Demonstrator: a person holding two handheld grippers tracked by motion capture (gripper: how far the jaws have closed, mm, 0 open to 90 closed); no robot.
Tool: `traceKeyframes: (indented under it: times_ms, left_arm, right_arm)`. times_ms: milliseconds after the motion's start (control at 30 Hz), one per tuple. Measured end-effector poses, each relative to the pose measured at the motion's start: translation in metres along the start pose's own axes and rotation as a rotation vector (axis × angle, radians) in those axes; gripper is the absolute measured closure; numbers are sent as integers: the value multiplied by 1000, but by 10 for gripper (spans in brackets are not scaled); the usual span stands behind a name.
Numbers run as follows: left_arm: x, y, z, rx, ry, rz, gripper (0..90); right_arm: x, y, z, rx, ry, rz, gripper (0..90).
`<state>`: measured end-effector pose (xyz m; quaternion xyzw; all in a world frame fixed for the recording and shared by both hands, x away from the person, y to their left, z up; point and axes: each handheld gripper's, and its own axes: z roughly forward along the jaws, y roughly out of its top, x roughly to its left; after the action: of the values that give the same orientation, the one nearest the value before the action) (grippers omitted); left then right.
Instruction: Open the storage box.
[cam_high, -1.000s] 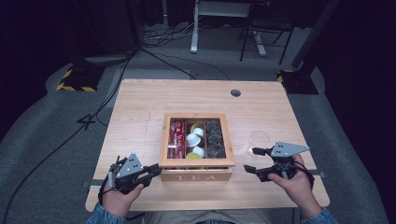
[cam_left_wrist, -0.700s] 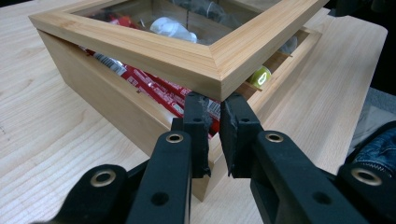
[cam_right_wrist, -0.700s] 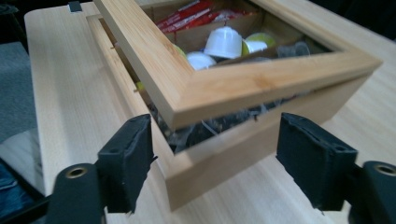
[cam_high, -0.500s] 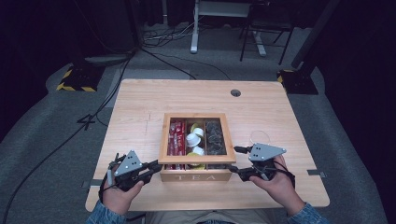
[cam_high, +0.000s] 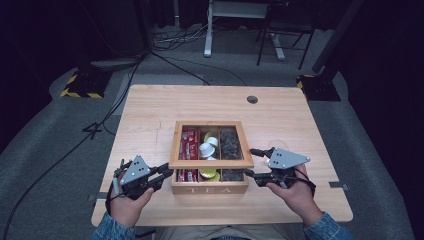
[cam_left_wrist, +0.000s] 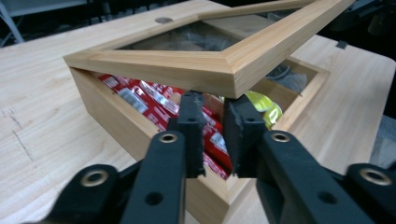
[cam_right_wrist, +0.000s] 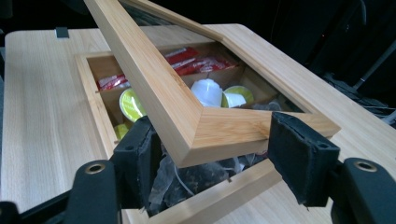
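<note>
A wooden tea box (cam_high: 210, 189) stands at the table's near middle. Its glass-paned lid (cam_high: 210, 163) is tilted up at the front. Inside lie red sachets (cam_high: 189, 141), white and yellow capsules (cam_high: 207, 149) and dark tea bags (cam_high: 230, 142). My left gripper (cam_high: 169, 172) reaches under the lid's front left corner (cam_left_wrist: 233, 74). Its jaws have just been opening and stand a crack apart with nothing between them (cam_left_wrist: 215, 121). My right gripper (cam_high: 251, 162) is open and has just been closing. The lid's front right corner (cam_right_wrist: 210, 135) sits between its pads.
The round cable hole (cam_high: 252, 99) lies at the table's far side. Bare wood runs left and right of the box. Beyond the table (cam_high: 150, 115) are floor cables, a yellow-and-black striped base (cam_high: 80, 86) and chair legs.
My right gripper has moved left from the table's right side up to the box's front right corner. The left hand has stayed by the front left corner.
</note>
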<state>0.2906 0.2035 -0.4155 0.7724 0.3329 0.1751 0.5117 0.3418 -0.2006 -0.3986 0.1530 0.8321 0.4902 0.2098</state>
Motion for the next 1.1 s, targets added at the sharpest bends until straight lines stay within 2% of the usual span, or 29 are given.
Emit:
traceKeyframes:
  times_ms: [100, 167, 267, 333, 500, 633, 800, 867, 1100]
  left_arm:
    - [0, 2, -1, -7, 10, 1, 723]
    - [0, 1, -2, -3, 25, -7, 648]
    - [1, 0, -2, 2, 33, -14, 600]
    - [2, -1, -3, 9, 39, -14, 588]
    - [3, -4, -5, 30, 50, -11, 579]
    - [4, -6, -7, 46, 58, -9, 563]
    - [7, -8, -8, 65, 71, 9, 544]
    - [10, -10, -8, 78, 78, 13, 536]
    - [15, -14, -4, 103, 71, 11, 531]
  right_arm:
    - [-3, 4, -1, -3, 5, -4, 356]
    - [-7, 11, -2, -6, 6, -20, 361]
    - [-10, 17, -2, -11, 6, -26, 367]
    - [-16, 25, -1, -22, 16, -34, 396]
    - [-27, 41, 2, -24, 17, -38, 396]
    - [-40, 54, 3, -37, 24, -1, 401]
    - [-53, 61, 7, -42, 37, 29, 399]
    - [-63, 65, 10, -59, 54, 56, 404]
    - [-77, 80, 14, -64, 33, 46, 443]
